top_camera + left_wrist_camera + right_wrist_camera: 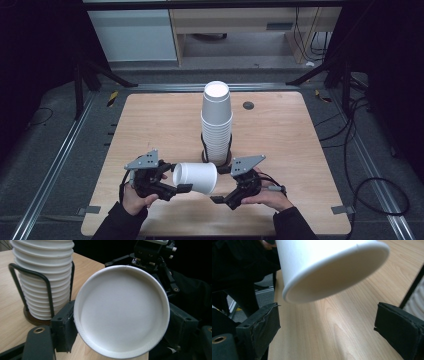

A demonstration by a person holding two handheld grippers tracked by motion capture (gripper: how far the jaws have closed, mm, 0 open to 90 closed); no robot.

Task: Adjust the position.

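Left claw [176, 176]: pinching the base end of the white cup [195, 177], held sideways above the counter [150, 120], mouth toward the right claw.
Right claw [223, 184]: spread wide, pads either side of the cup's mouth, apart from it.
Cup stack [216, 122]: upside down in a black wire holder [47, 287]; top cut off in the left gripper view.

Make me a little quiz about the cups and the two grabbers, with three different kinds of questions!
1. True or false: the single cup stands upright on the table.
2. Which gripper holds that cup? A) left gripper B) right gripper
3. What keeps the stack of cups in place?

Key:
1. False; it is held on its side.
2. A; the right one's jaws are open and apart from it.
3. A black wire holder around its lower part.
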